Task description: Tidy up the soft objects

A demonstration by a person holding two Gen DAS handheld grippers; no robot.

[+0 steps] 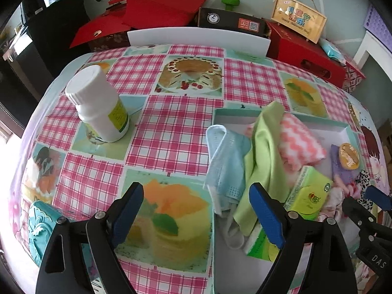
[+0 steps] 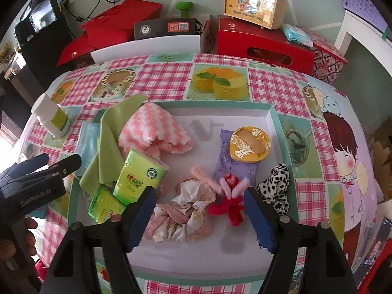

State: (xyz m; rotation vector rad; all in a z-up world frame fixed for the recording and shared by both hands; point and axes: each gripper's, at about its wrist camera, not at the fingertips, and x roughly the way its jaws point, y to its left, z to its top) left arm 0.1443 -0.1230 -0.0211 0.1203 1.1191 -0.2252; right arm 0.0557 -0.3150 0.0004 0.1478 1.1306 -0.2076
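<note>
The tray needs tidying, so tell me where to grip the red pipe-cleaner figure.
Grip the red pipe-cleaner figure across its bunched red middle, coming straight down from above. It lies flat in the tray, with thin limbs splayed outward. The open right tool already straddles it.

Crumpled soft cloths (image 2: 156, 129) inside teal-rimmed tray (image 2: 269, 112)

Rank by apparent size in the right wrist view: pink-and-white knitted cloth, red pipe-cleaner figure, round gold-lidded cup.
1. pink-and-white knitted cloth
2. red pipe-cleaner figure and round gold-lidded cup: they look alike, and the figure sits nearer the camera, so unranked.
</note>
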